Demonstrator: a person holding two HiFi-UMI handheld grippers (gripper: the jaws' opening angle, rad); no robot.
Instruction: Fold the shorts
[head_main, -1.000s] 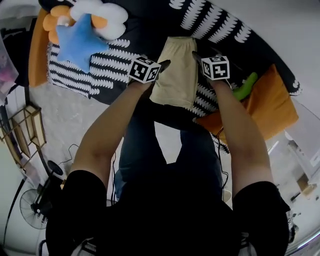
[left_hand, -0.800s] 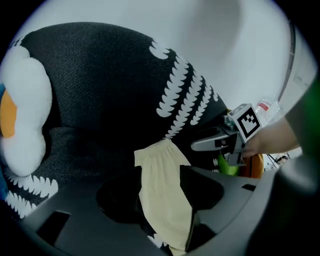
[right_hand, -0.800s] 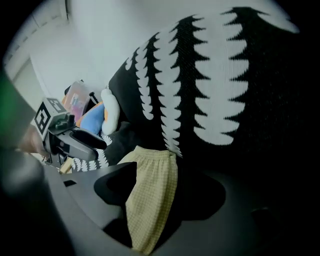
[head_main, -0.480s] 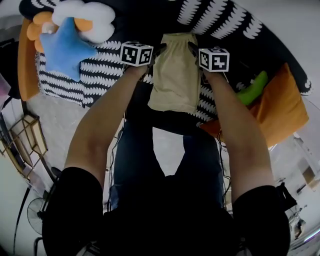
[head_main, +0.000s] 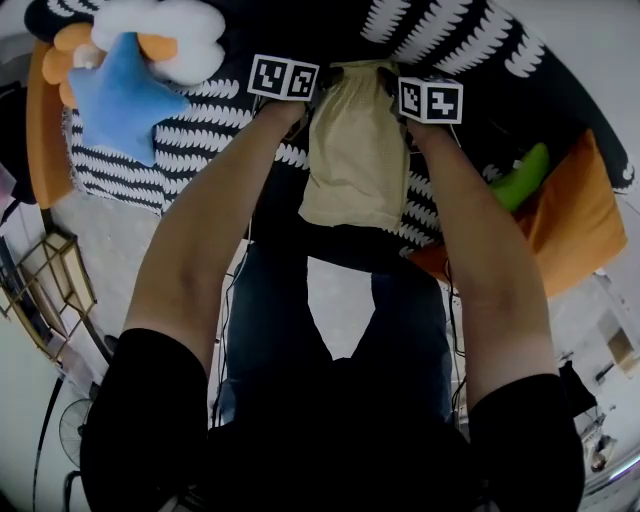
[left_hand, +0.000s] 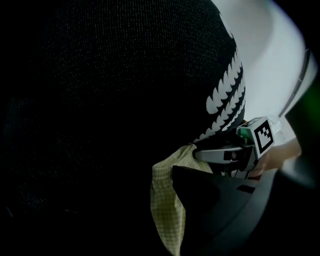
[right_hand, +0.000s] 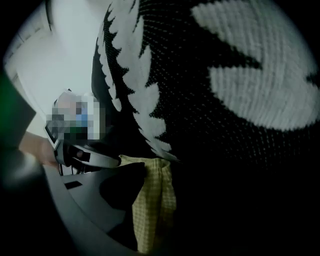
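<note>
Both your grippers have just been closing, and each pinches a far corner of the shorts (head_main: 355, 150): the left gripper (head_main: 328, 74) on one, the right gripper (head_main: 386, 76) on the other. The shorts lie on the black-and-white blanket (head_main: 450, 40). You seem to be starting the fold; next, lift both corners evenly towards the near hem.

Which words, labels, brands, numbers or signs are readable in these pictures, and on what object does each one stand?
No text can be read anywhere.
left marker cube: only a black-and-white square pattern, no letters or digits.
right marker cube: the same kind of pattern.
shorts and patterned blanket: no label or print visible.
</note>
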